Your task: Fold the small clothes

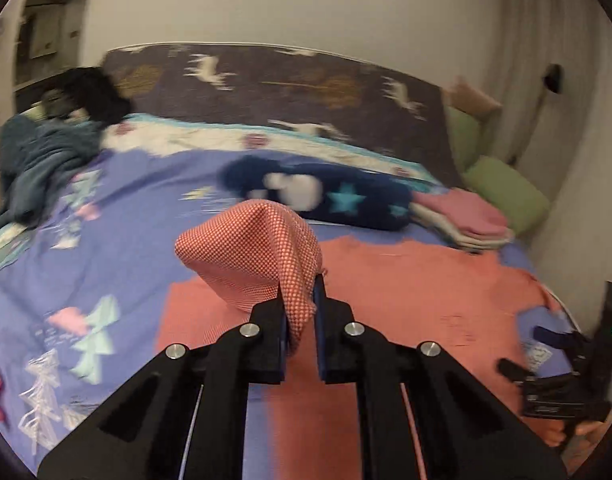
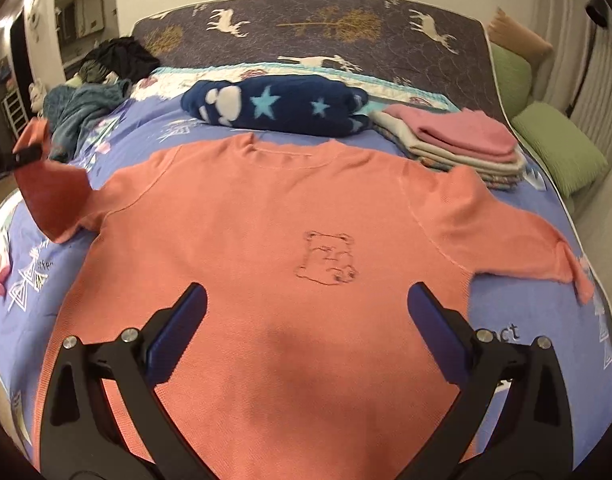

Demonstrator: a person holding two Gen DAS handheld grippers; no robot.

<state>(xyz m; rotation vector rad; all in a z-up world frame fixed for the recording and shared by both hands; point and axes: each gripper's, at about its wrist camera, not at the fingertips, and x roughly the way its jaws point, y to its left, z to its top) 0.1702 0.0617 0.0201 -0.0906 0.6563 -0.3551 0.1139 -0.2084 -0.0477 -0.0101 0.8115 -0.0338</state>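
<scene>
Coral knit sweater with an outlined bear [image 2: 265, 240] lies flat, front up, on the purple printed bedspread [image 2: 153, 136]. We hold its one sleeve end [image 1: 261, 256] clamped in the left gripper [image 1: 299, 320], jaws nearly closed on the raised fabric. Our right gripper [image 2: 306, 320] hovers above the sweater's lower body, jaws wide and holding nothing. The hem is cut off below the frame. Behind it sit a navy star-patterned fleece [image 2: 277, 106] and a folded stack topped in pink [image 2: 454, 140].

The coral sweater [image 2: 265, 208] is soft matt knit cloth with a fine waffle texture. The left gripper [image 1: 299, 312] is matt black plastic with shiny metal pins. The navy star blanket [image 2: 281, 106] looks fuzzy fleece.
</scene>
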